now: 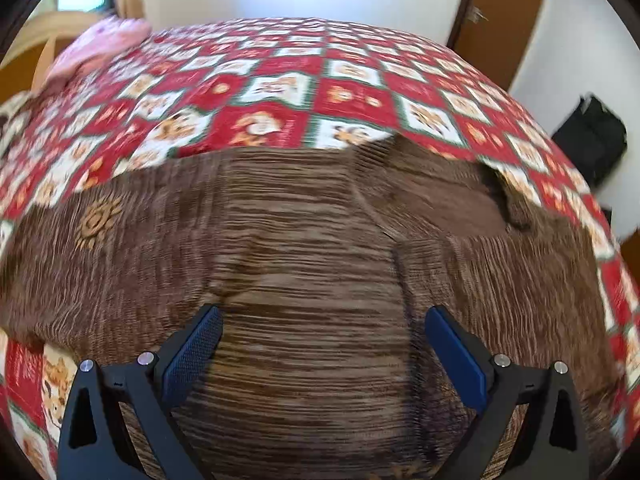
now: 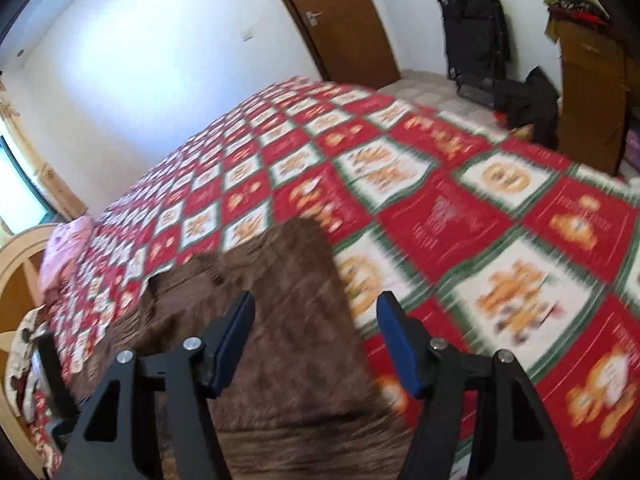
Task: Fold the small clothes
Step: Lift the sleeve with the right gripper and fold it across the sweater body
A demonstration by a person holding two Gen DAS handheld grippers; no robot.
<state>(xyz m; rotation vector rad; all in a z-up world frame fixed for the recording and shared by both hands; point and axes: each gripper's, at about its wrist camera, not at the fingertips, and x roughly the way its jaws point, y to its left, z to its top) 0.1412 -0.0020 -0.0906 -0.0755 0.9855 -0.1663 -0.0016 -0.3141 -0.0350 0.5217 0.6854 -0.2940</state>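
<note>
Brown ribbed knit, streaked light and dark, made up the garment point(image 1: 304, 240) that lay spread flat near the bed's near edge on a quilted bedspread point(image 1: 280, 80) of red and white printed squares. Your left gripper point(image 1: 322, 316) hung over the knit with its blue-padded jaws wide apart and nothing between them. Your right gripper point(image 2: 316, 302) likewise gaped empty above the garment's folded right side.
</note>
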